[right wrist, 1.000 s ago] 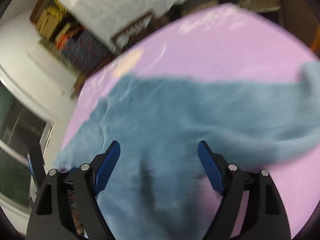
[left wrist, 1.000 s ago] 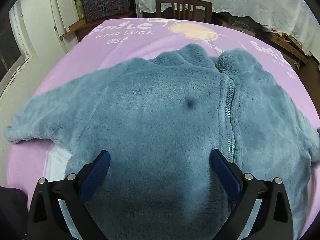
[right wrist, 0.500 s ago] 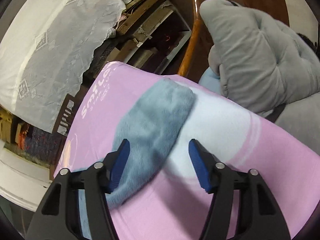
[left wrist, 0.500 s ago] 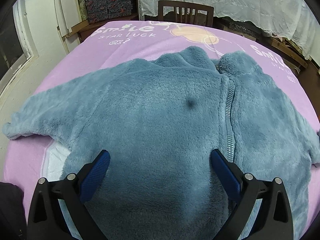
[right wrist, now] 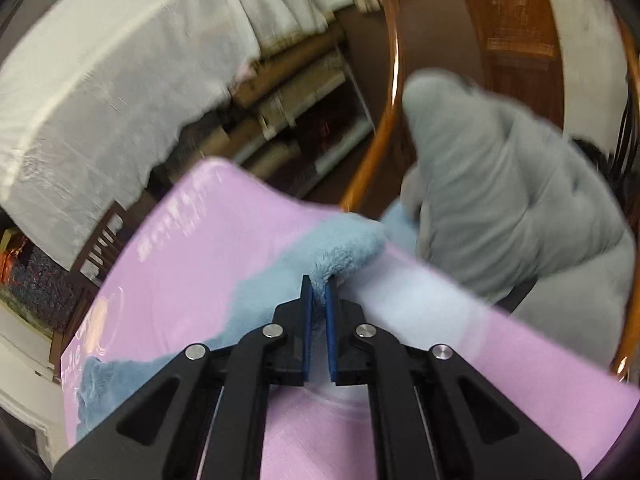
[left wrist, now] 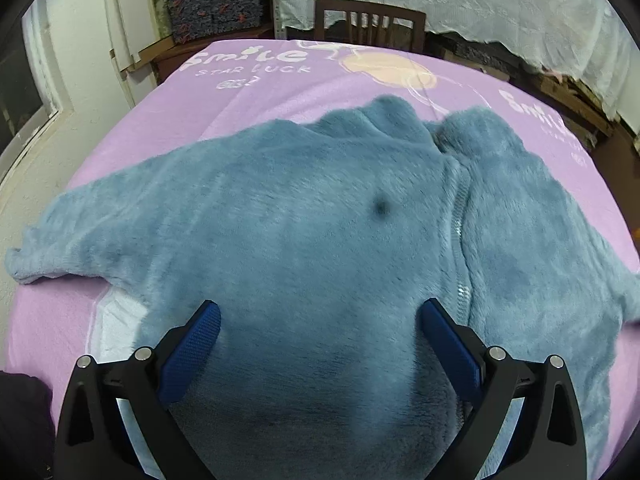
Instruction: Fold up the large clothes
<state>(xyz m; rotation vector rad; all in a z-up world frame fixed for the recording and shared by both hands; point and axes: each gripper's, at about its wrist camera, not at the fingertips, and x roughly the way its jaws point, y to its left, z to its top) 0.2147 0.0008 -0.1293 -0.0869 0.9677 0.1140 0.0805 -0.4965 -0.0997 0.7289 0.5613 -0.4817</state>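
A large blue fleece jacket [left wrist: 320, 240] with a front zipper [left wrist: 460, 240] lies spread flat on the purple blanket [left wrist: 248, 76]. One sleeve reaches out to the left [left wrist: 60, 248]. My left gripper [left wrist: 318, 320] is open and hovers over the jacket's lower front, empty. In the right wrist view my right gripper [right wrist: 319, 292] is shut on the cuff end of the jacket's other sleeve [right wrist: 340, 244], near the blanket's edge.
A wooden chair [left wrist: 368, 24] stands beyond the far edge of the blanket. A grey padded cushion [right wrist: 500, 200] and a curved wooden frame [right wrist: 388, 120] lie just past the sleeve cuff. White sheeting [right wrist: 120, 60] covers stacked items behind.
My right gripper has swung to the sleeve end and closed on the cuff; it was open half a second ago. The left gripper has barely moved.
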